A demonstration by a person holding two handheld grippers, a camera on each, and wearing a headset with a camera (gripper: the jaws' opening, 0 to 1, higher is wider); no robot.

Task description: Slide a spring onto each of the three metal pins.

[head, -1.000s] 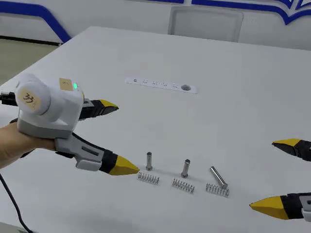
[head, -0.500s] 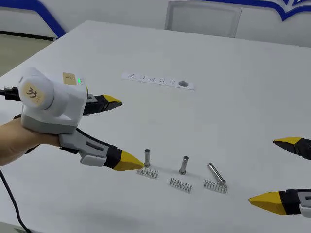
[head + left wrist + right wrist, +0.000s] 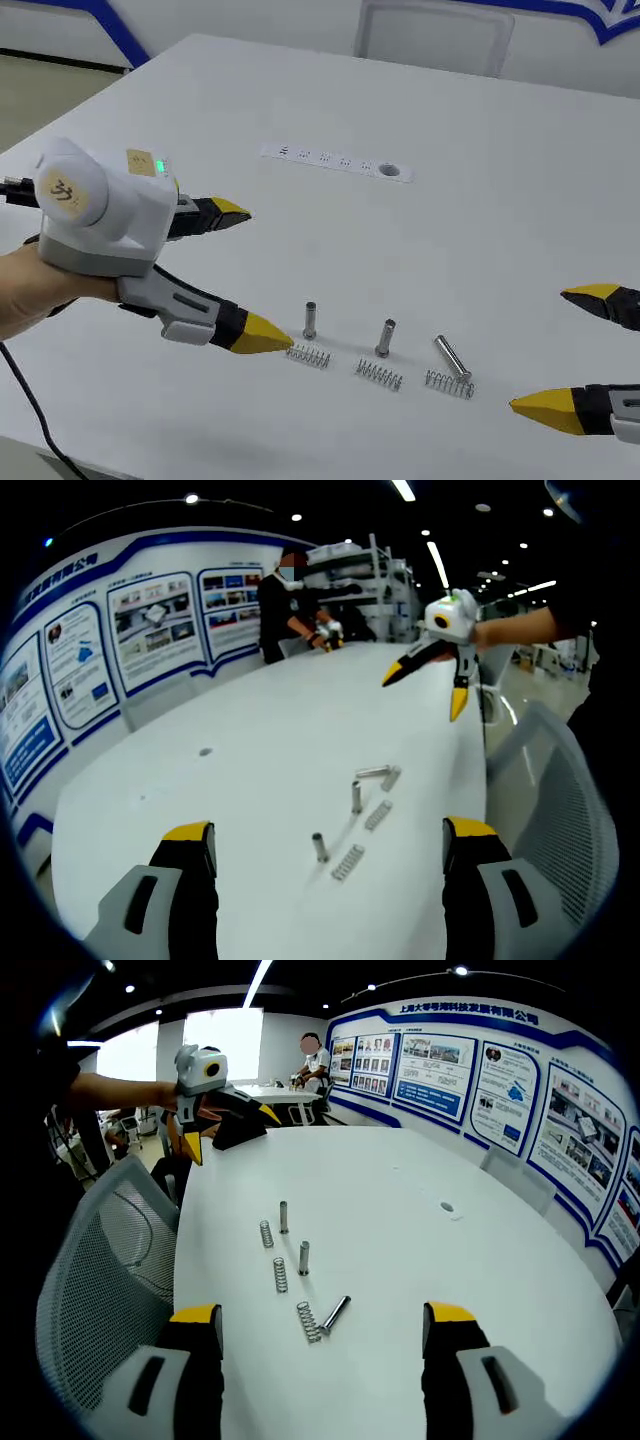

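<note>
On the table (image 3: 480,180), two pins (image 3: 310,320) upright, third pin (image 3: 450,358) lying slantwise, left gripper (image 3: 267,278), right gripper (image 3: 538,348), jaws released

Three springs (image 3: 378,375) just before three pins (image 3: 385,338) on table (image 3: 450,230)

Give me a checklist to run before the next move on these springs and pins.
1. Open, empty left gripper: ok.
2. Open, empty right gripper: ok.
3. Springs free on the table: ok; the left spring, middle spring and right spring each lie by a pin, none on one.
4. Upright left pin and middle pin: ok.
5. Upright right pin: not ok, it lies on its side.
6. Standing pins fixed firmly: cannot tell.
</note>
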